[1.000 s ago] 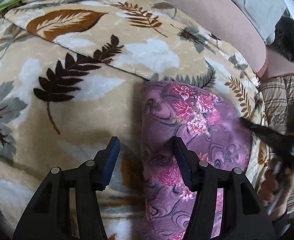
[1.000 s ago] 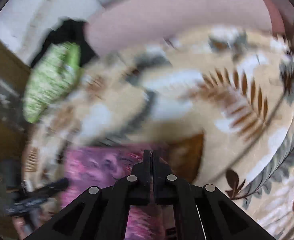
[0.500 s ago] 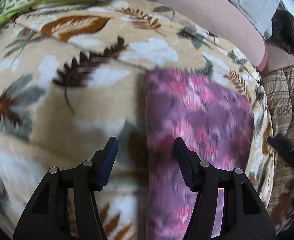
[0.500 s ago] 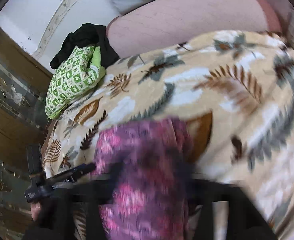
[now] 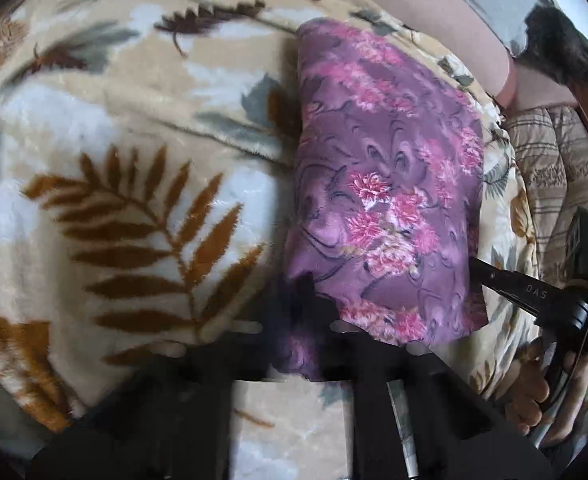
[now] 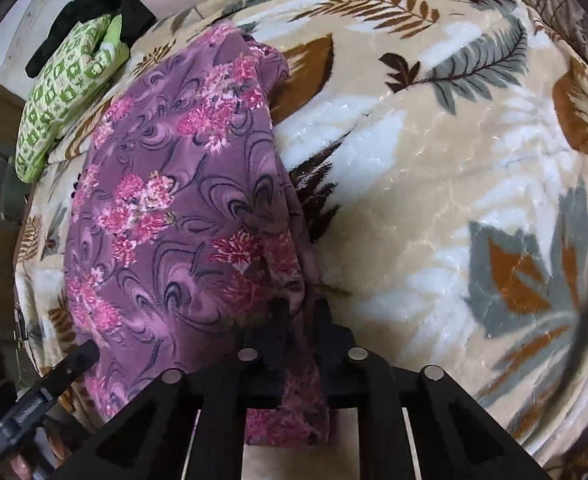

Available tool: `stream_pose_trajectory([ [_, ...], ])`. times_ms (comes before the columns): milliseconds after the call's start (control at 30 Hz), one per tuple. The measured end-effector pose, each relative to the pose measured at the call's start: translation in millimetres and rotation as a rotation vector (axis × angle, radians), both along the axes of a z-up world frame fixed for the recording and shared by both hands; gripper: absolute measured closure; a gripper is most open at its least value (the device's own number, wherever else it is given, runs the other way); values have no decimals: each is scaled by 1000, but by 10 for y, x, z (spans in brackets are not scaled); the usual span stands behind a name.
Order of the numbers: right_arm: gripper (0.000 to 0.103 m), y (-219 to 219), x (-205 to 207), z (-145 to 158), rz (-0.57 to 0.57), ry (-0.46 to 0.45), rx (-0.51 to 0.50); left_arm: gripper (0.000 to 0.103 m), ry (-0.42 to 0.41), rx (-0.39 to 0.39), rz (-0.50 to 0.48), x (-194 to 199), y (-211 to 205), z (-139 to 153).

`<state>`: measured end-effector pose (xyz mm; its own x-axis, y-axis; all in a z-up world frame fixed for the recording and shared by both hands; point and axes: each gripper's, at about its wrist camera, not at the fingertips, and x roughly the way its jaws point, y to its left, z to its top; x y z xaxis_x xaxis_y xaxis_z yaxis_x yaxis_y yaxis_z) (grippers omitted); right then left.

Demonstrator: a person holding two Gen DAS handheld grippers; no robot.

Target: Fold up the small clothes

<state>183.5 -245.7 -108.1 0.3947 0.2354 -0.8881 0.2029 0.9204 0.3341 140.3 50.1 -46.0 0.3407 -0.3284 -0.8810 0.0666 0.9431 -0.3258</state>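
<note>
My left gripper [image 5: 310, 292] is clamped on the near left corner of the purple floral garment [image 6: 181, 208] lying on the leaf-print blanket [image 6: 454, 168]; my right gripper [image 6: 300, 312] is closing, pinching its near right edge

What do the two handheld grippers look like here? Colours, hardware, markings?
Both are matte black plastic. The right gripper has angular finger arms with round silver pins at the joints. The left gripper is blurred in its own view, with similar pale pins. Seen from the left wrist, the right gripper's body carries pale "DAS" lettering, a small green light and a thin cable. No sleeves visible.
</note>
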Motion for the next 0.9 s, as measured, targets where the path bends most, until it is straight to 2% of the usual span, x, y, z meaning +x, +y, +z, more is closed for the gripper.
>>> stream_pose_trajectory([
  [67,94,-54,-142,-20,-35,-5,6,102,-84,147,47,-121,48,45],
  [100,94,-83,-178,-94,-51,13,7,102,-50,177,60,-109,57,-41],
  [167,94,-147,-178,-115,-71,-1,55,102,53,37,75,-42,124,-169],
  [233,94,-176,-227,4,-84,-51,59,102,22,-9,98,-49,189,-70],
  [300,93,-156,-346,135,-91,-99,48,93,-28,-14,125,-87,231,54],
  [333,89,-144,-427,172,-95,-114,61,74,-32,-30,127,-107,242,76],
  [367,85,-121,-517,185,-92,-121,83,49,-23,-70,122,-130,248,63],
  [433,54,-68,-671,171,-78,-123,108,34,23,-151,116,-156,259,-37],
  [533,50,28,-768,164,-65,-126,70,34,90,-173,82,-137,157,-169],
  [600,50,23,-699,108,-75,-110,40,34,63,-123,61,-163,86,-132],
  [700,53,-21,-556,-102,-99,-46,90,38,21,-42,20,-188,-60,-92],
  [733,62,-56,-578,-124,-111,-45,81,50,12,-26,13,-192,-106,-105],
  [767,66,-46,-575,-114,-110,-47,49,77,-3,-17,-6,-210,-151,-101],
  [800,77,-20,-580,-96,-97,-45,18,90,-14,-5,-32,-209,-212,-98],
  [833,91,8,-587,-86,-79,-39,-9,90,-44,32,-52,-242,-252,-62],
  [867,91,19,-615,-69,-66,-40,-21,91,-80,72,-71,-298,-294,-7],
  [900,92,35,-655,-48,-60,-39,-45,91,-95,76,-73,-327,-281,18],
])
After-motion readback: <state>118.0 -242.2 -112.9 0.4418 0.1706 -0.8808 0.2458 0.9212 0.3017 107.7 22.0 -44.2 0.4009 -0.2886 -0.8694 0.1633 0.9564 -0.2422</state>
